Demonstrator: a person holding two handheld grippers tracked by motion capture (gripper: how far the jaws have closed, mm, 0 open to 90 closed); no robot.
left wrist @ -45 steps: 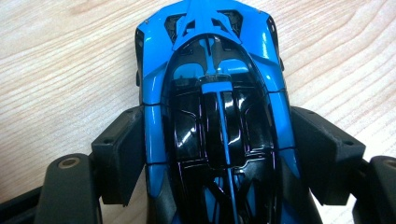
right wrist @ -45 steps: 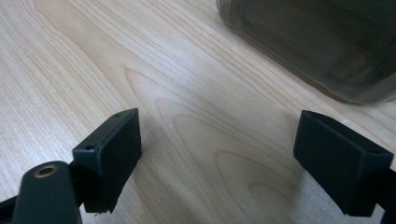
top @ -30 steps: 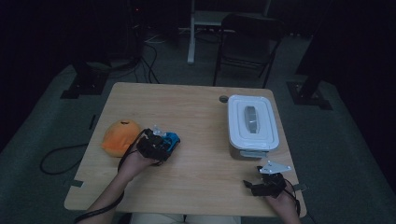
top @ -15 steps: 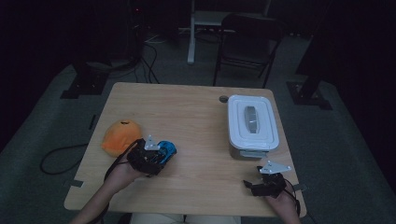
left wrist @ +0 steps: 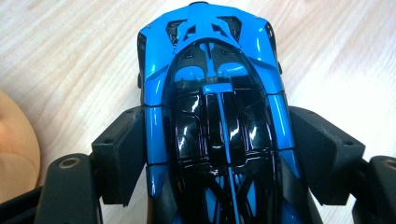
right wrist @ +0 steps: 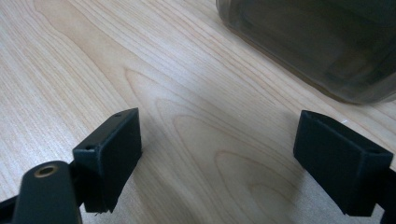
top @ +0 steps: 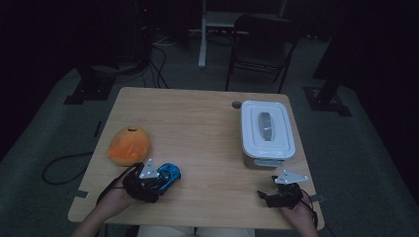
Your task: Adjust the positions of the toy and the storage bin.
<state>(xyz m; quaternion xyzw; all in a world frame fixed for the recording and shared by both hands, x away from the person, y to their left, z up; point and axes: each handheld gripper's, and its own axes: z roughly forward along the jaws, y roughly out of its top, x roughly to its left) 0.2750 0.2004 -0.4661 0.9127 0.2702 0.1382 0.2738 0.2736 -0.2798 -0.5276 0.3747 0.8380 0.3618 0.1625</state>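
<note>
1. Two pads (left wrist: 122, 154) clamped on the blue toy car (left wrist: 212, 116) at mid-body (nose pointing away): keep squeeze even.
2. Left gripper (top: 157, 181) near table's (top: 197, 123) front-left edge, just beside orange pouch (top: 128, 145): steer clear.
3. Right gripper (right wrist: 219, 154) wide open, empty, beside white lidded box (top: 267, 131): lid first.

A dim laboratory or recording room rather than a home. A plain light-wood table (top: 207, 128) stands on grey carpet (top: 54, 197), lit from above while the surroundings fall into darkness. Behind the table: a black folding chair (top: 262, 49), the white post of a stand (top: 202, 34), and dark equipment feet (top: 89, 89) at the left and right. Loose black cables (top: 158, 64) run across the floor. A small red indicator light (top: 144, 10) glows at the back wall.
</note>
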